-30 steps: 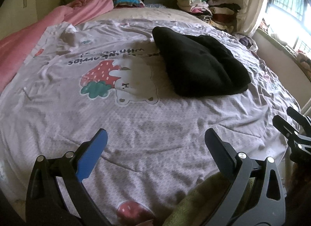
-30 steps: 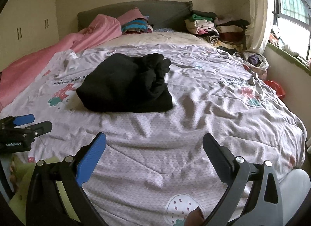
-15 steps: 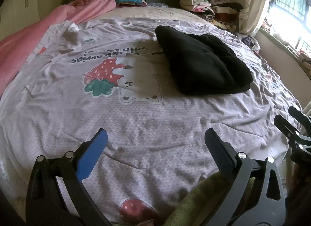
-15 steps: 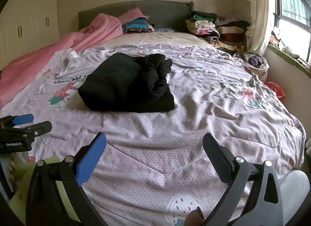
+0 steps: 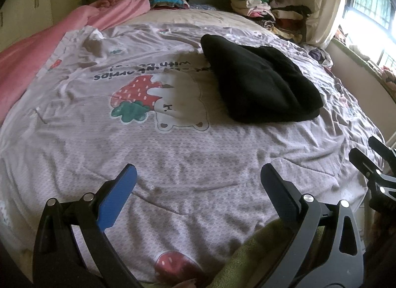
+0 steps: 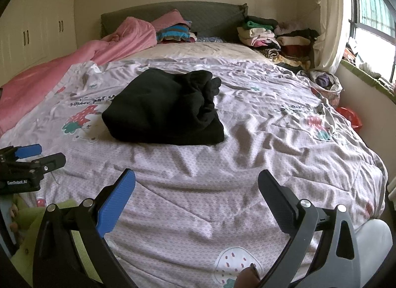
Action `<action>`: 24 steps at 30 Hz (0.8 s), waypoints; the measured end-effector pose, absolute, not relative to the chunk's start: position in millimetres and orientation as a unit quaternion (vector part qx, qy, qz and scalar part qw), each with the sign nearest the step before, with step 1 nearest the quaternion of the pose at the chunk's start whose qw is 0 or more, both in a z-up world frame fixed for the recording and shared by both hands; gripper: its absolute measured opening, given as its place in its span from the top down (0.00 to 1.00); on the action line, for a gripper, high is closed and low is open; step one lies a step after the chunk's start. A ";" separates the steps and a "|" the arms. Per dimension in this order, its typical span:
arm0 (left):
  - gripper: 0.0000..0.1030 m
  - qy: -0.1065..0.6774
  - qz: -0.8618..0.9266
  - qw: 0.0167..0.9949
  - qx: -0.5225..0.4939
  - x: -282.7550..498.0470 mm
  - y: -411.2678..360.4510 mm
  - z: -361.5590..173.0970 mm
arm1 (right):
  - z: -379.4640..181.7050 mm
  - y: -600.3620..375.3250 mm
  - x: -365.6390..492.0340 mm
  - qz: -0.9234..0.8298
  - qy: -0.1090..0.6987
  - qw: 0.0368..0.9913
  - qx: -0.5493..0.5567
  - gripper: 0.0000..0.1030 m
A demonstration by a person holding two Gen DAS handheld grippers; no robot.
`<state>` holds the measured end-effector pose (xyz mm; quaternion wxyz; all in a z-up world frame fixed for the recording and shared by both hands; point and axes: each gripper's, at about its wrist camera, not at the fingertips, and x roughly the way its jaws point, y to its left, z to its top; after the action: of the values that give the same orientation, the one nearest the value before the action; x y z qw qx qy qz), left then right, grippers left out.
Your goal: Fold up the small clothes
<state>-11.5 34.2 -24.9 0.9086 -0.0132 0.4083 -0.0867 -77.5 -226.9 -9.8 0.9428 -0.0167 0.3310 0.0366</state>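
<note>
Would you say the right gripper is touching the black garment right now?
Apart. The right wrist view shows the open right gripper well short of the black garment, with bare bedspread between.

Green cloth (image 5: 250,260) at bottom edge, cut off, unidentifiable.

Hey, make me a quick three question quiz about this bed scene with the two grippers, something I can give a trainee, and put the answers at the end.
1. True or false: the left gripper is shut on the black garment.
2. Multiple choice: where does the black garment lie? A) on the strawberry-print bedspread, B) on the folded stacks by the headboard, C) on the pink blanket.
3. Fill in: in the right wrist view, the right gripper has one black finger and one ____ finger pad.

Key: 1 false, both grippers are open and apart from the garment; 2 A; 3 blue.
</note>
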 end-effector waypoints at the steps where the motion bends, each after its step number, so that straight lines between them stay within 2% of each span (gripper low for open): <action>1: 0.09 0.408 -0.087 0.909 -0.013 -11.5 34.6 -24.8 | -9.1 -226.2 -77.7 0.037 0.331 0.943 -0.018 0.04; 24: 0.09 0.404 -0.077 0.911 -0.010 -13.3 36.4 -20.5 | -6.6 -228.0 -78.5 0.033 0.331 0.943 -0.018 0.04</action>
<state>-13.3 36.4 -20.5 0.9113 -0.0095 0.4044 -0.0774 -78.5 -228.0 -6.6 0.9428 -0.0176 0.3312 0.0333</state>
